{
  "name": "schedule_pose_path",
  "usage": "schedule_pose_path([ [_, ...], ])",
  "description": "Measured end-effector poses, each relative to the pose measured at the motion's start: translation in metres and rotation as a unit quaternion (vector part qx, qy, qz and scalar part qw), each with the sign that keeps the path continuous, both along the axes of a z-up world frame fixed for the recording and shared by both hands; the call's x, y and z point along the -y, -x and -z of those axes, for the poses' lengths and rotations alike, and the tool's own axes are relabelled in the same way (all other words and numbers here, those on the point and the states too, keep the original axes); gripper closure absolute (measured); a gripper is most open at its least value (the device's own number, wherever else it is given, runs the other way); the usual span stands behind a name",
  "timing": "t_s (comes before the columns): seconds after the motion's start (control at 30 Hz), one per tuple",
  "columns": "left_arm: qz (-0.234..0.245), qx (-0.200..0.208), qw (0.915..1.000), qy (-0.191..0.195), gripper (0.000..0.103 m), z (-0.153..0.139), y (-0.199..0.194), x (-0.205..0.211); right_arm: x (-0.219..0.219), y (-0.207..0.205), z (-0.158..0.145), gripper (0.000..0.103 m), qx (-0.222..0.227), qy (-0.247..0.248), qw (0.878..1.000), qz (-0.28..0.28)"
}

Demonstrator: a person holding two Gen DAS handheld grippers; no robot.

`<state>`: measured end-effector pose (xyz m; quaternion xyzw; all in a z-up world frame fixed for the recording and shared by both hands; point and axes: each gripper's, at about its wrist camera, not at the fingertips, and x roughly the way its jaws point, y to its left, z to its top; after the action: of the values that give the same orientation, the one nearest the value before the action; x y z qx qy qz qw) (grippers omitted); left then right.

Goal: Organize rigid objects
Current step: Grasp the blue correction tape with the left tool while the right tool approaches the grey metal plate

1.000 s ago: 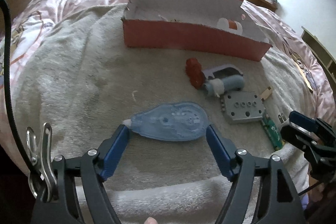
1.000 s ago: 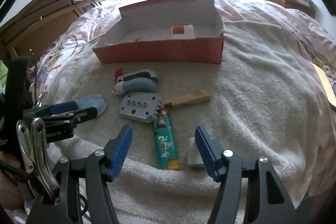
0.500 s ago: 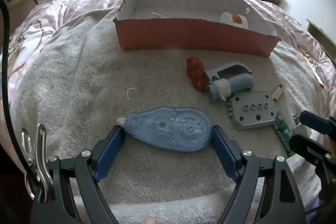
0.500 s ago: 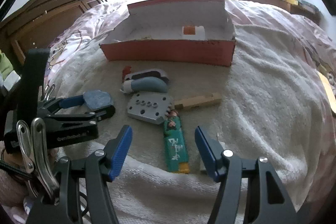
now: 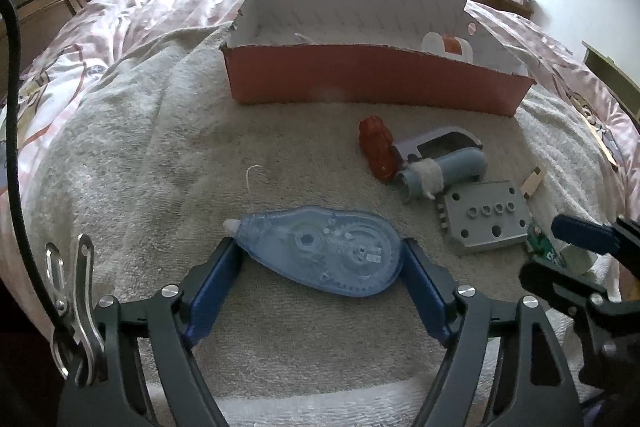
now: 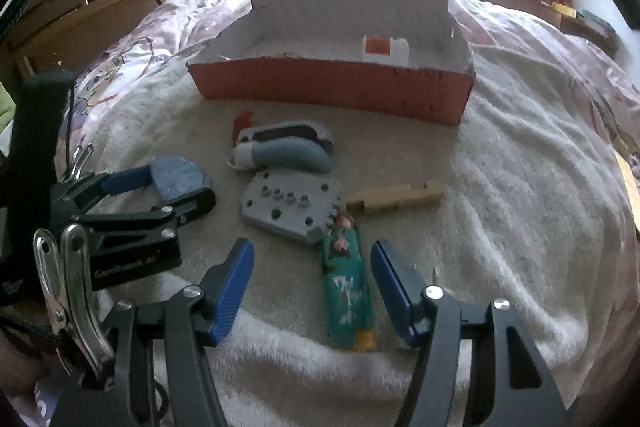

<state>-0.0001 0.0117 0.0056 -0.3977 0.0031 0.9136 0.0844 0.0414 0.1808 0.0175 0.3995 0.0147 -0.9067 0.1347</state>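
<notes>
Left wrist view: the left gripper (image 5: pixel 320 259) has its fingers spread around the blue correction tape (image 5: pixel 320 251), its long axis crosswise from 9 to 3 o'clock, pads apparently just touching both ends. Right wrist view: the right gripper (image 6: pixel 312 287) stands open, the green lighter (image 6: pixel 348 291) lengthwise between its fingers, toward 12 o'clock, untouched.

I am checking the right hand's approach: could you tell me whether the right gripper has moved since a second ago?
Yes. The right gripper has shifted rightward, so the green dispenser, earlier centred, lies nearer its right finger.
</notes>
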Motion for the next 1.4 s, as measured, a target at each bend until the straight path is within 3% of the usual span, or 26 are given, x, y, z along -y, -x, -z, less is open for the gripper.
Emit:
schedule_pose_path([
  [0.23, -0.018, 0.001, 0.9998, -0.003, 0.022, -0.004, -0.006, 0.014, 0.023, 0.019, -0.001, 0.038, -0.009, -0.026, 0.999, -0.025],
  [0.5, -0.044, 0.008, 0.9988, -0.021, 0.022, -0.002, -0.006, 0.03, 0.04, 0.033, 0.005, 0.021, -0.031, -0.054, 0.997, -0.033],
  [0.7, -0.046, 0.009, 0.9987, -0.017, 0.022, 0.001, -0.003, 0.034, 0.041, 0.038, 0.011, 0.021, -0.04, -0.058, 0.996, -0.047],
  [0.83, -0.046, 0.009, 0.9988, -0.015, 0.022, 0.001, -0.003, 0.032, 0.042, 0.037, 0.012, 0.027, -0.048, -0.072, 0.995, -0.046],
  [1.1, -0.046, 0.007, 0.9988, -0.014, 0.022, 0.001, -0.004, 0.03, 0.039, 0.033, 0.011, 0.028, -0.056, -0.064, 0.996, -0.04],
  [1.4, -0.046, 0.006, 0.9989, -0.007, 0.022, 0.001, -0.005, 0.027, 0.022, 0.028, 0.006, 0.028, -0.045, -0.009, 0.999, -0.015],
])
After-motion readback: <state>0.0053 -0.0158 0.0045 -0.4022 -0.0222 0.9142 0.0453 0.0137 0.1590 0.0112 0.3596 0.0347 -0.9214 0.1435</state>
